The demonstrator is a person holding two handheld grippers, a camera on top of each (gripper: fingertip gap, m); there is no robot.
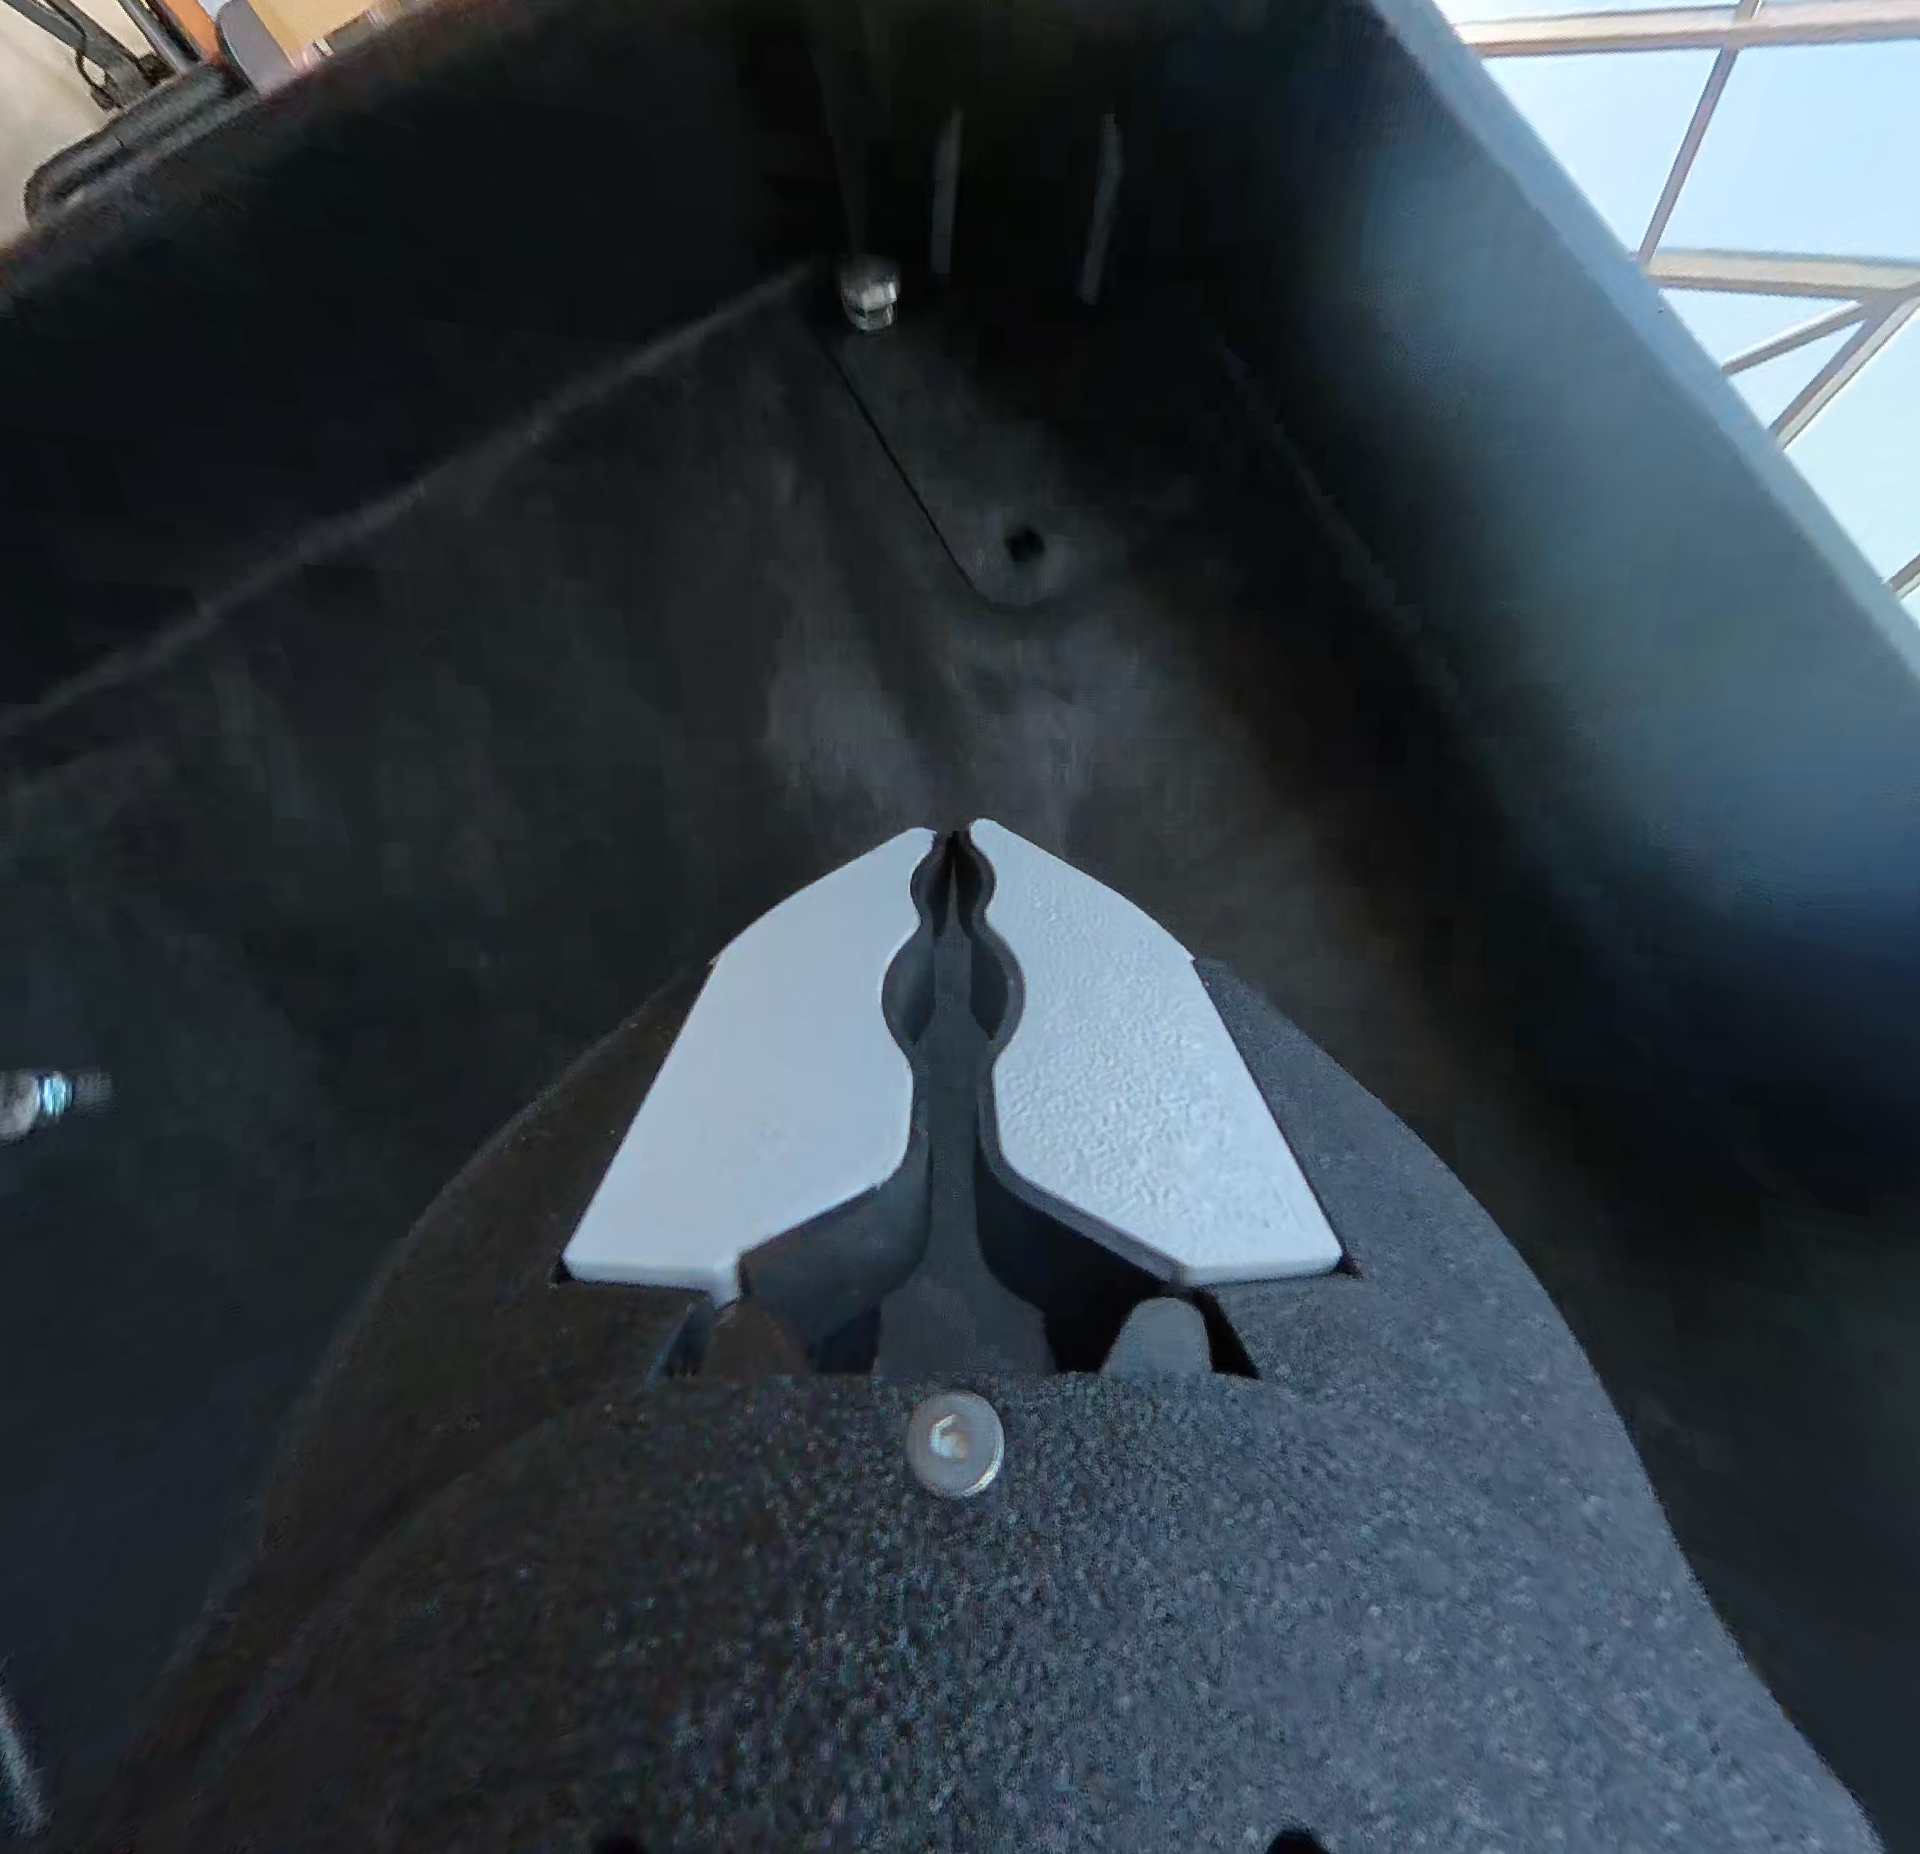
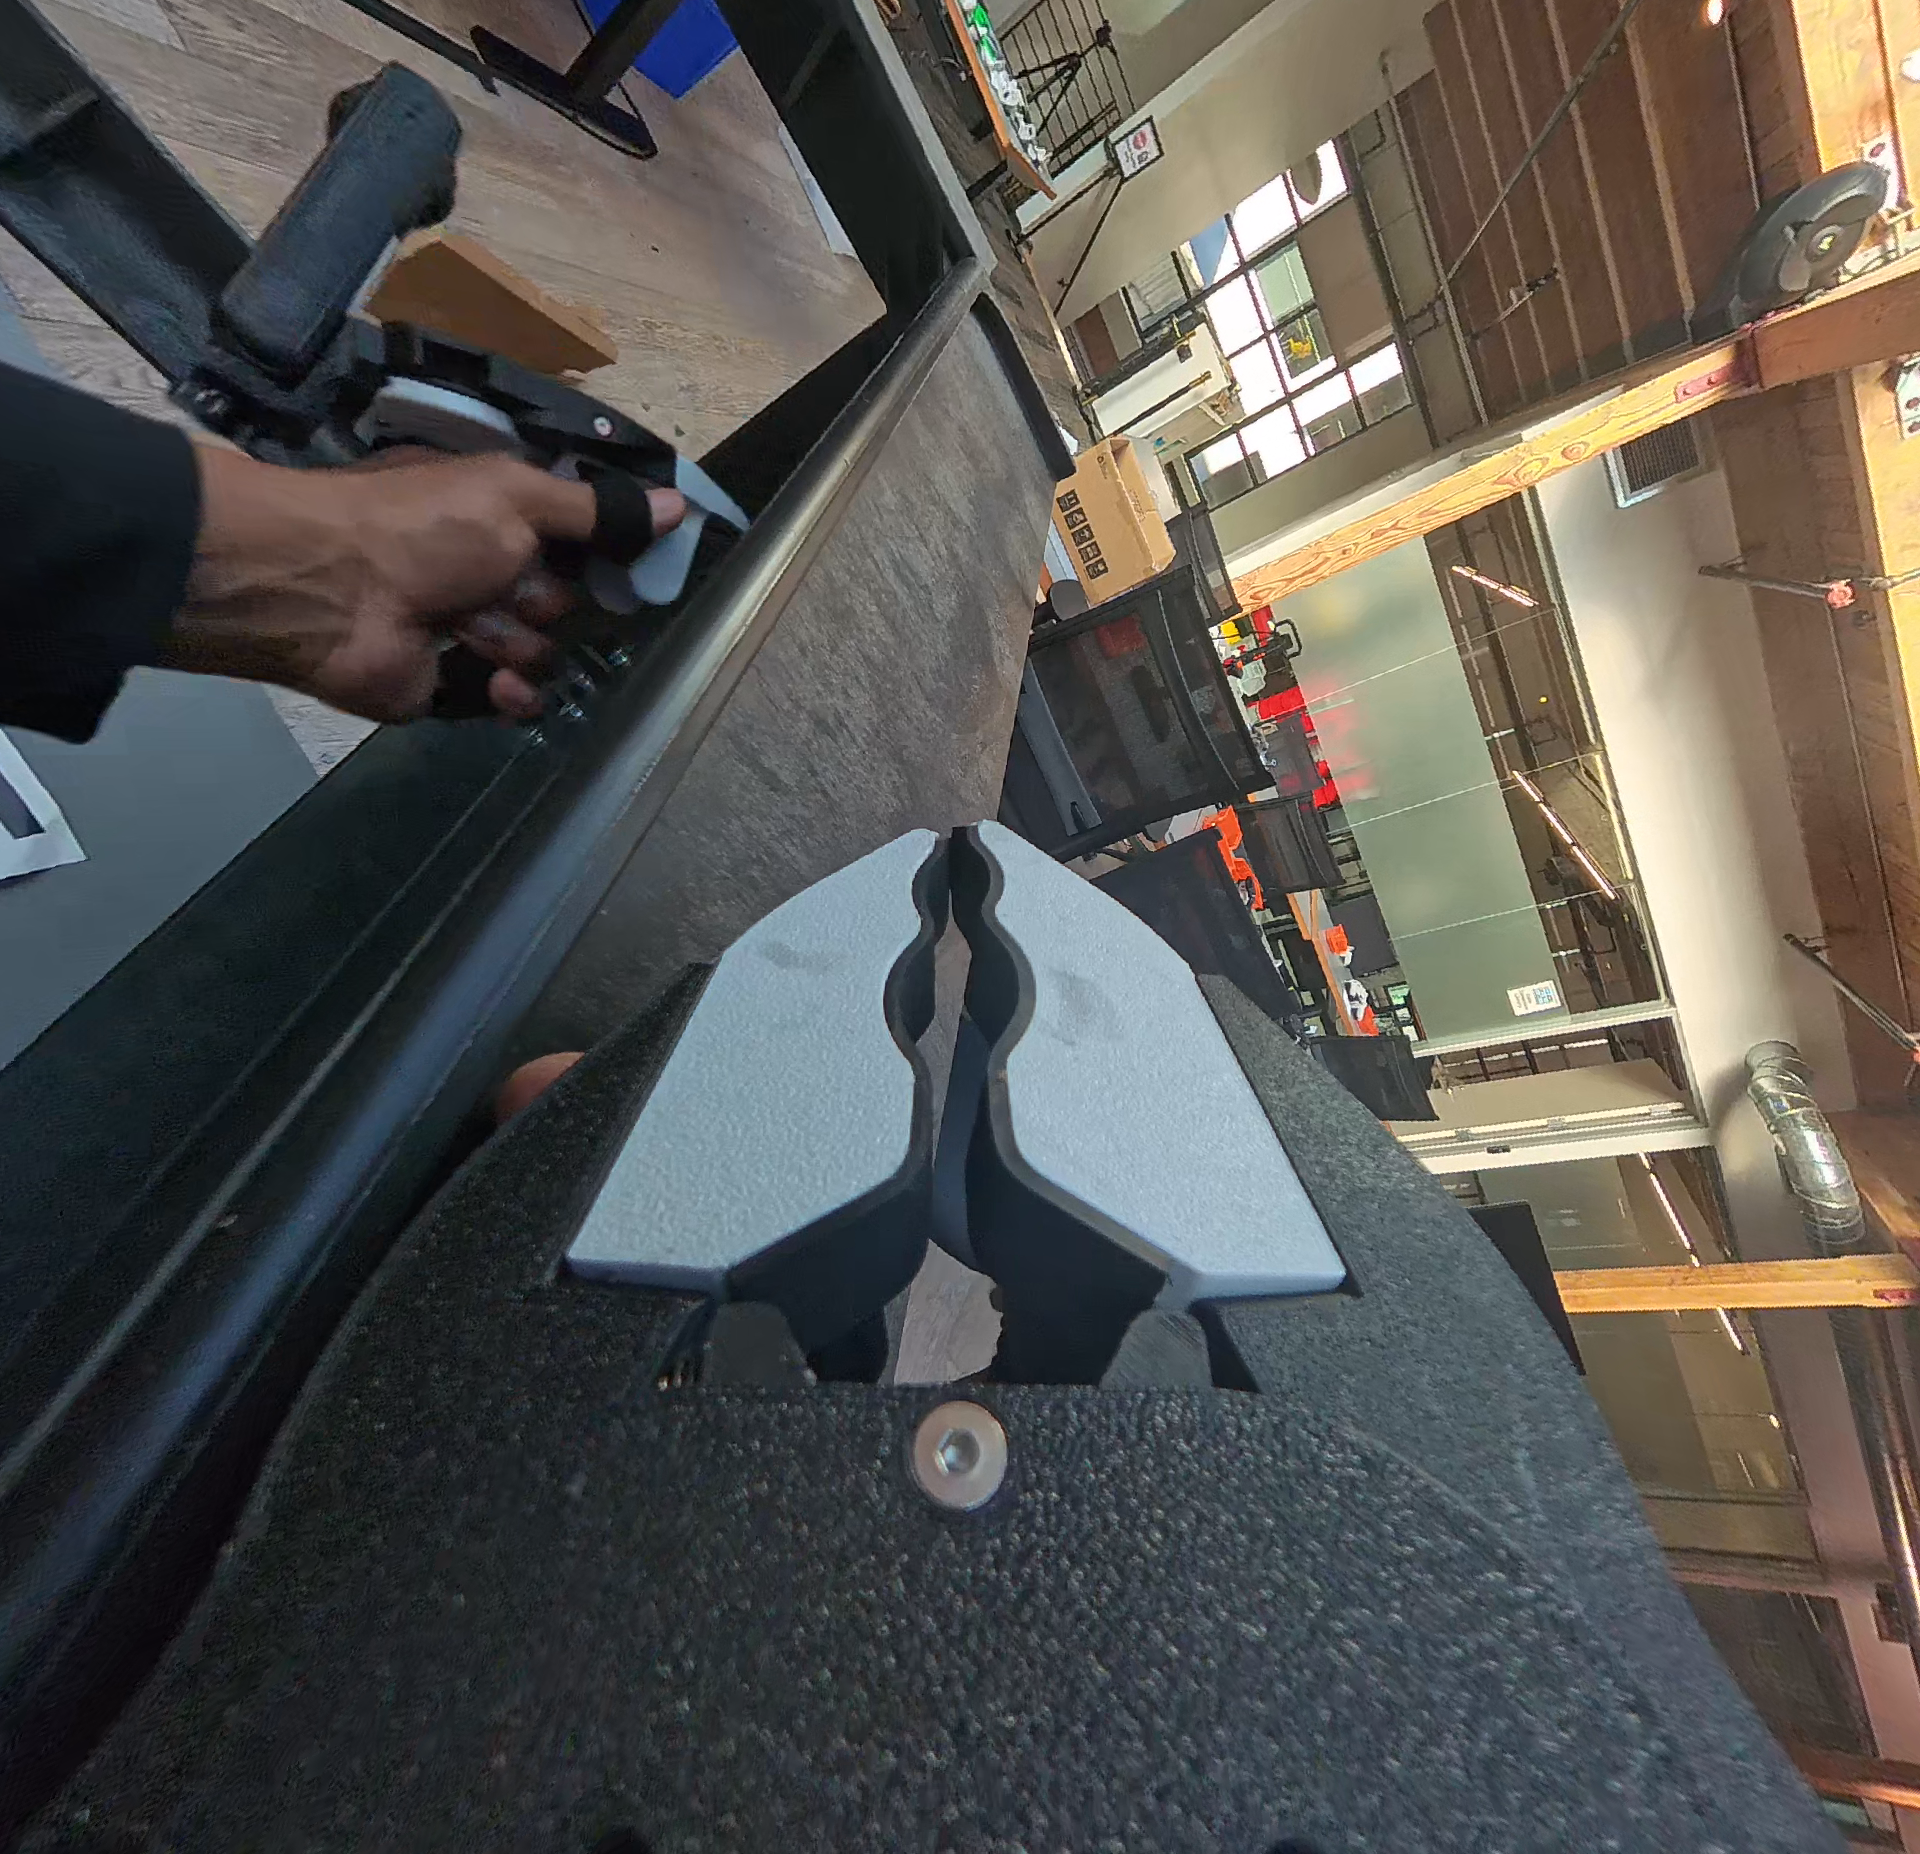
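Left wrist view: the left gripper (image 1: 954, 838) sits closed on nothing, tips together, inside a dark black tray (image 1: 520, 661), near a silver bolt (image 1: 868, 292) at its far wall.

Right wrist view: the right gripper (image 2: 954, 836) is likewise closed and empty, beside the tabletop (image 2: 862, 661) edge; a hand (image 2: 395, 568) on the left holds the other gripper against the tray's rail (image 2: 727, 599).

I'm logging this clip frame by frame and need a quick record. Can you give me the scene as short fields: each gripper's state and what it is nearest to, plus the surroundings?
left gripper: jaws shut, holding nothing visible, pointing into a dark black-walled recess
near left gripper: silver bolt and a small hole in the black surface ahead
right gripper: jaws shut, empty, held beside a long metal rail
hand: grips the left gripper at the rail
surroundings: wood floor, cardboard box, large windows
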